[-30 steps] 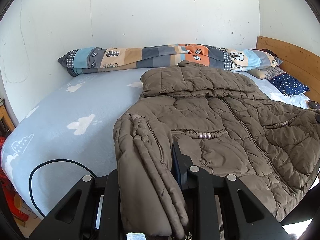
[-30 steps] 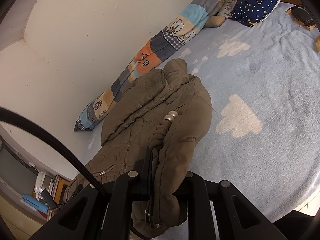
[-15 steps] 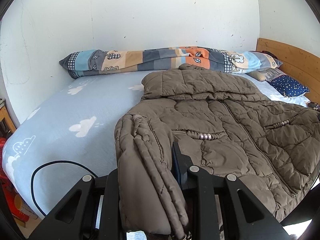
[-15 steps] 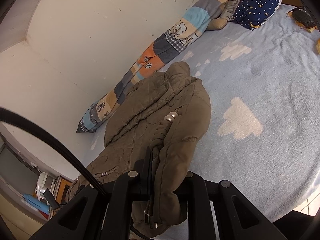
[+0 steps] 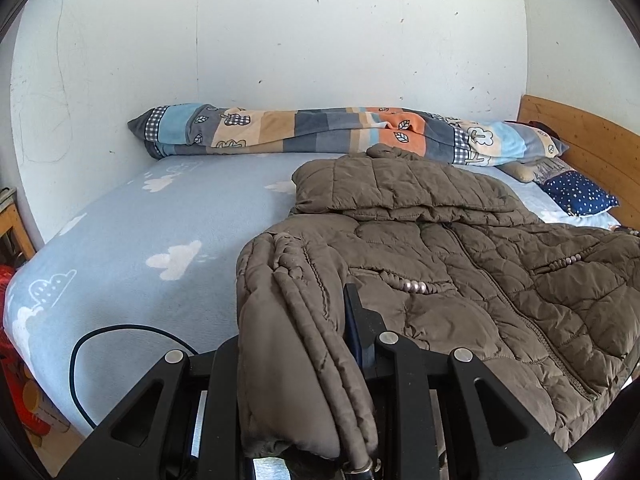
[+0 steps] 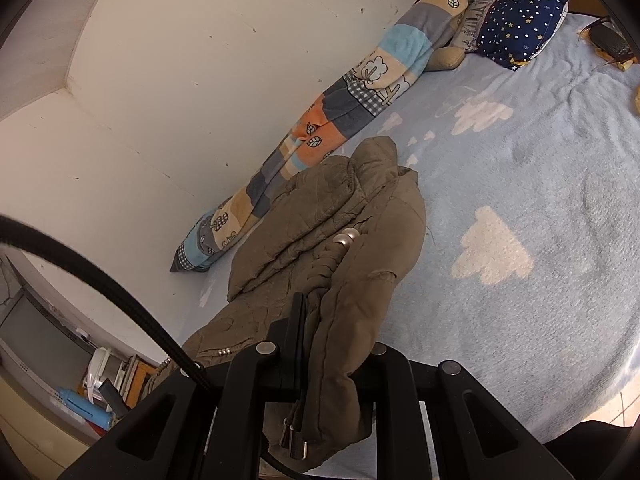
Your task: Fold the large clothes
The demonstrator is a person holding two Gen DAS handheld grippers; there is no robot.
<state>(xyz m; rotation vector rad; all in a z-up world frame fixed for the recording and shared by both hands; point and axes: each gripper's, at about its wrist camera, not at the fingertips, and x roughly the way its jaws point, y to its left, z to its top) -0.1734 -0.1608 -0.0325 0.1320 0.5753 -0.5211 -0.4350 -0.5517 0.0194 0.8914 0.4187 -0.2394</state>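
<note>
Over the last second little had changed (only a slight drift of view); we kept the left gripper [image 5: 308,344] and right gripper [image 6: 332,344] clamped on the jacket's [image 5: 460,264] hem, the rest lying ahead on the bed [image 5: 140,248]; the fold was not yet begun.

We see a white scuffed wall [image 5: 320,48] behind a bed with a pale blue cloud-print sheet [image 5: 160,232]. At twelve o'clock a patchwork bolster [image 5: 320,130] lies along the wall; at three o'clock stand a wooden headboard [image 5: 576,136] and a navy starred pillow [image 5: 576,198]. Daylight fills the room.
</note>
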